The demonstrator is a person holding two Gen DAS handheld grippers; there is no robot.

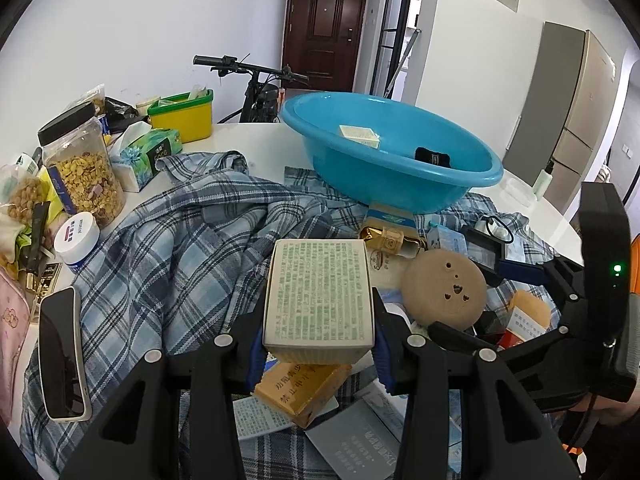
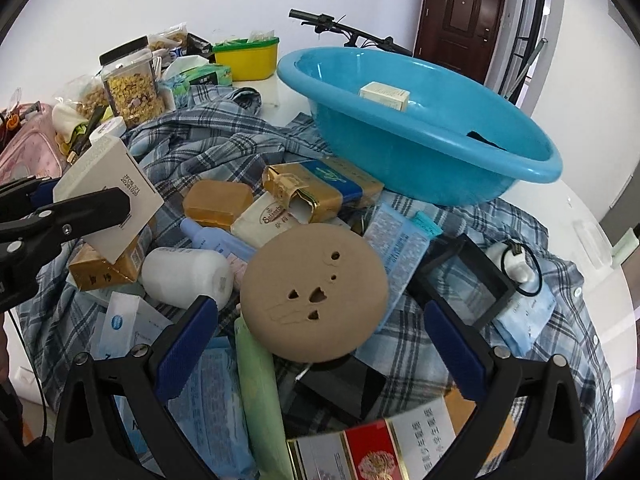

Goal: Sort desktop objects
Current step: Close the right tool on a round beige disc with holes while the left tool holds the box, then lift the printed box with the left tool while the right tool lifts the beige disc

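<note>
Step in hand, as judged: carry the gripped box to the basin and release it there.

1. Left gripper (image 1: 319,354): jaws clamped on the white box (image 1: 319,294), which is held clear above the pile of small goods on the plaid shirt (image 1: 160,248). Both pads bear on the long side faces. Keep the box level during the carry so it does not pivot between the pads.
2. Route: lift over the gold carton (image 1: 394,236) lying against the basin's near wall, then clear the rim before lowering. A low pass would likely strike the rim or tip the basin, which sits on bunched cloth.
3. Basin (image 1: 460,178): stands toward the far edge of the table, already holding a similar box (image 1: 360,134) and a dark item. Release over bare floor.
4. Right gripper (image 2: 320,344): jaws wide apart, holding nothing, with the tan disc (image 2: 316,292) between them and untouched. Close on it only after the left gripper has left the pile.
</note>
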